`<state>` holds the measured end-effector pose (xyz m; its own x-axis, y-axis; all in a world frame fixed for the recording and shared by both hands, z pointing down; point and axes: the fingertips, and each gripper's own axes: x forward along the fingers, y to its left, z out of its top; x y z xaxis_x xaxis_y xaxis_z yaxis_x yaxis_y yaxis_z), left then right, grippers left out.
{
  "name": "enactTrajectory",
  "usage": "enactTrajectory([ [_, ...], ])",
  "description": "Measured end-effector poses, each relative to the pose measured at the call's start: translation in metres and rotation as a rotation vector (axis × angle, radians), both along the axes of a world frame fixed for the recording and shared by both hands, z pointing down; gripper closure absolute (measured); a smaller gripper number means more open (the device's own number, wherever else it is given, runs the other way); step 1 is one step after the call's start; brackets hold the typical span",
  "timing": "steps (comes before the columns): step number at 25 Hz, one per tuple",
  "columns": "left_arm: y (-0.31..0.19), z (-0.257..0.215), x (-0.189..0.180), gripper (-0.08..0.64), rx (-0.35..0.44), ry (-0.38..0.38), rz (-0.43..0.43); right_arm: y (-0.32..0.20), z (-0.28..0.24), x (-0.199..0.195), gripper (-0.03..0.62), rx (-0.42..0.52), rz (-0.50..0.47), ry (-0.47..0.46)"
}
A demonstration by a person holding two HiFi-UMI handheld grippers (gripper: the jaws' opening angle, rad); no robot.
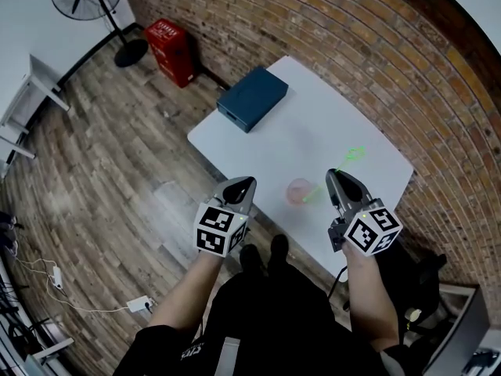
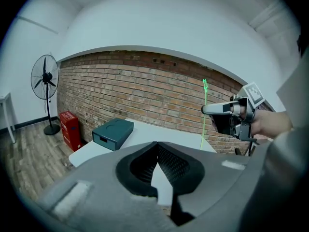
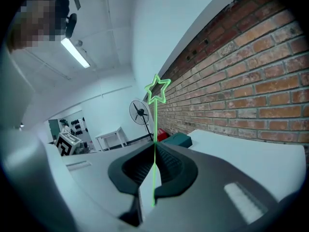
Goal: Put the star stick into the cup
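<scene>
Nearest: right gripper point(image 3: 154, 148) clamped on the star stick point(image 3: 155, 122), shaft pinched between the pads, star end uppermost. Left gripper point(image 2: 157, 146) closed on nothing, level with the table's near edge. Just beyond, between the two grippers: cup point(image 1: 300, 190), upright near the front of the white table point(image 1: 313, 128); stick's lower end close by, apparently not yet inside. Further back: blue box point(image 1: 252, 98), well apart.

Judged step: carrying stick to cup. Next: lower end over the rim, straight down, then release. Risk: knocking the light cup over.
</scene>
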<state>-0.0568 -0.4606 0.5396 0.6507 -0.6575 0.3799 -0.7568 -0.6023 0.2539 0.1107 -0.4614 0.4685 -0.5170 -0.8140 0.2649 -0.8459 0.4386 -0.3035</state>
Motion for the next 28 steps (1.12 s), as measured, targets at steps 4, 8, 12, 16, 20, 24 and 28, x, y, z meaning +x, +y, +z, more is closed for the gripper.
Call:
enactTrajectory([
  [4,-0.006,0.001,0.005,0.554,-0.011,0.013,0.002,-0.013,0.014,-0.003,0.586,-0.024,-0.017,0.011],
  [8,-0.012,0.011,0.007,0.554,-0.039,0.015,-0.013,-0.024,0.033,-0.009,0.586,-0.06,-0.036,0.012],
  [12,-0.015,0.015,0.008,0.554,-0.056,0.016,-0.015,-0.035,0.051,-0.007,0.586,-0.095,-0.035,0.012],
  [16,-0.018,0.016,0.006,0.554,-0.067,0.003,-0.026,-0.042,0.068,-0.01,0.586,-0.123,-0.035,-0.003],
  [20,-0.025,0.018,0.007,0.554,-0.081,-0.006,-0.032,-0.045,0.091,-0.014,0.584,-0.16,-0.054,0.014],
  [24,-0.026,0.019,0.009,0.554,-0.089,-0.025,-0.027,-0.042,0.113,-0.015,0.584,-0.193,-0.062,0.018],
  [28,-0.029,0.019,0.009,0.554,-0.091,-0.035,-0.034,-0.043,0.126,-0.007,0.584,-0.207,-0.026,0.047],
])
